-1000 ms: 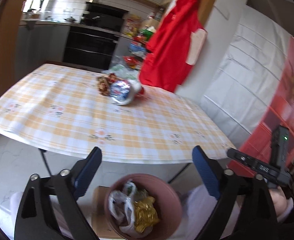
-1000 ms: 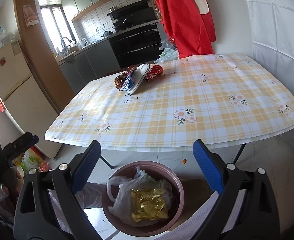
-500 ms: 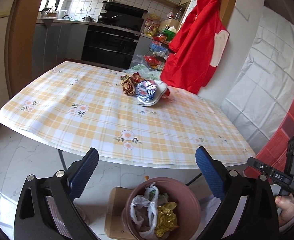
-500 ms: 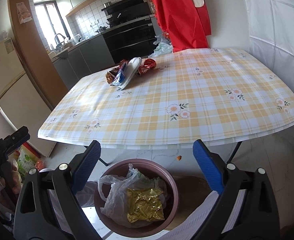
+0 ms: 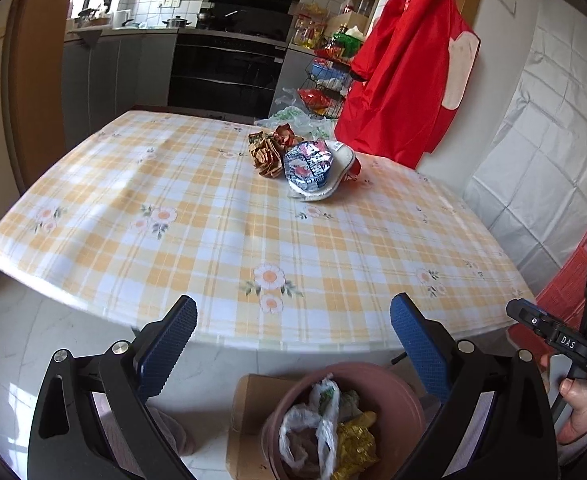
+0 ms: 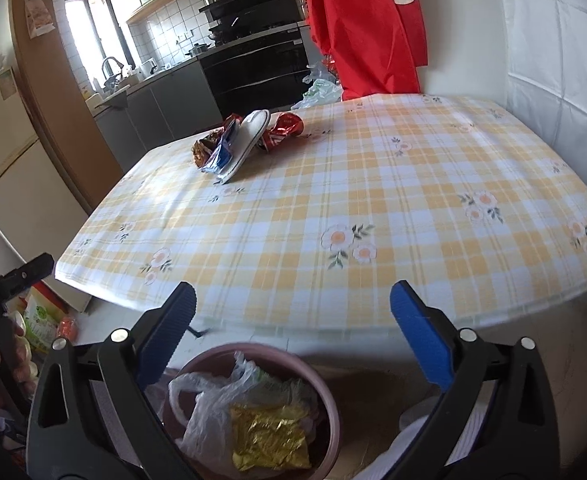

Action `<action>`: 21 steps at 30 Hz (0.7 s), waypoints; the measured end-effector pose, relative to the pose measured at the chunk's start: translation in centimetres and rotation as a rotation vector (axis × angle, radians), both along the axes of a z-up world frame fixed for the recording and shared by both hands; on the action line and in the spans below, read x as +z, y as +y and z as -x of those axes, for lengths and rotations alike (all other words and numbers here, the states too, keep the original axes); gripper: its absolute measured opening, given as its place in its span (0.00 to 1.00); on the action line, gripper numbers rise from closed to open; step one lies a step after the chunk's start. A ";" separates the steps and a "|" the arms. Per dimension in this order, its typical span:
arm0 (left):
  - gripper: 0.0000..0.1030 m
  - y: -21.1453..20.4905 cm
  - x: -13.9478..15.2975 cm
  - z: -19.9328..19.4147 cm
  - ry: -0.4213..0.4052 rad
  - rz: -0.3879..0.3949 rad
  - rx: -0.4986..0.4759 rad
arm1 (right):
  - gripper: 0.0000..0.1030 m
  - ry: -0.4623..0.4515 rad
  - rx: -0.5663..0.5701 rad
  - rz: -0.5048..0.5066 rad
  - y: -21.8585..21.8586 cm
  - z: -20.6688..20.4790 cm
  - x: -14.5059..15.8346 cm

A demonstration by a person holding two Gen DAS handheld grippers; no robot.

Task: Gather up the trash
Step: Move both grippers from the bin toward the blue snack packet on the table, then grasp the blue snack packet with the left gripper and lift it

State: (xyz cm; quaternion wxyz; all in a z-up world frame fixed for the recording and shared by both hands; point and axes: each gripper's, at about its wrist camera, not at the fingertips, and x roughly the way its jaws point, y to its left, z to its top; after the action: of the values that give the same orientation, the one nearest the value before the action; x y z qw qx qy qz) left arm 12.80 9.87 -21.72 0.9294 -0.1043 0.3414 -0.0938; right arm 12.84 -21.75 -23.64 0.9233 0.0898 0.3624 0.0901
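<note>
Yellow-and-white checked cloth with small flower prints covers the table (image 5: pixel 221 216), and the trash still to be gathered sits in a cluster toward its far side: a crumpled brown wrapper (image 5: pixel 267 154), a blue-and-white foil packet (image 5: pixel 307 166) lying on a white slipper (image 5: pixel 335 172), and a red wrapper (image 6: pixel 283 130) just behind the slipper in the right wrist view. In that view the slipper (image 6: pixel 247 142) stands tilted on edge with the packets leaning against it. On the floor below the near edge of the table stands a pink bin (image 6: pixel 329 412), already holding a white plastic bag (image 6: pixel 209 400) and a crumpled gold foil pack (image 6: pixel 269 436); a piece of brown cardboard (image 5: pixel 249 412) lies beside it. The left gripper (image 5: pixel 293 344) hangs over the bin with its blue-padded fingers spread wide and nothing between them, and the right gripper (image 6: pixel 293 336) hovers above the same bin, its jaws likewise wide apart and empty. Both are well apart from the trash cluster on the table. At the right edge of the left wrist view a hand (image 5: pixel 577 412) grips the handle of the other tool. A red garment (image 5: pixel 405 76) hangs on the wall beyond the table, next to a dark oven (image 5: pixel 225 68) in the kitchen.
</note>
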 end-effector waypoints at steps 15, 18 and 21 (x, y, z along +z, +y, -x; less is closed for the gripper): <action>0.92 -8.4 -0.6 -17.7 -0.035 -0.173 -0.051 | 0.94 -0.004 -0.091 -0.056 -3.0 -10.5 -2.3; 0.91 -9.7 -1.4 -21.8 -0.038 -0.176 -0.020 | 0.94 0.010 -0.078 -0.029 -3.4 -12.2 -3.0; 0.84 -10.8 -2.2 -26.0 -0.037 -0.228 0.000 | 0.94 0.015 -0.073 -0.006 -3.8 -13.8 -3.6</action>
State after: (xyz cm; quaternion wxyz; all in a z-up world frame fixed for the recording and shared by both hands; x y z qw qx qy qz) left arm 38.81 -0.93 -23.93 0.9415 0.0038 0.3324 -0.0561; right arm 26.60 -25.54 -27.25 0.9229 0.1065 0.3655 0.0570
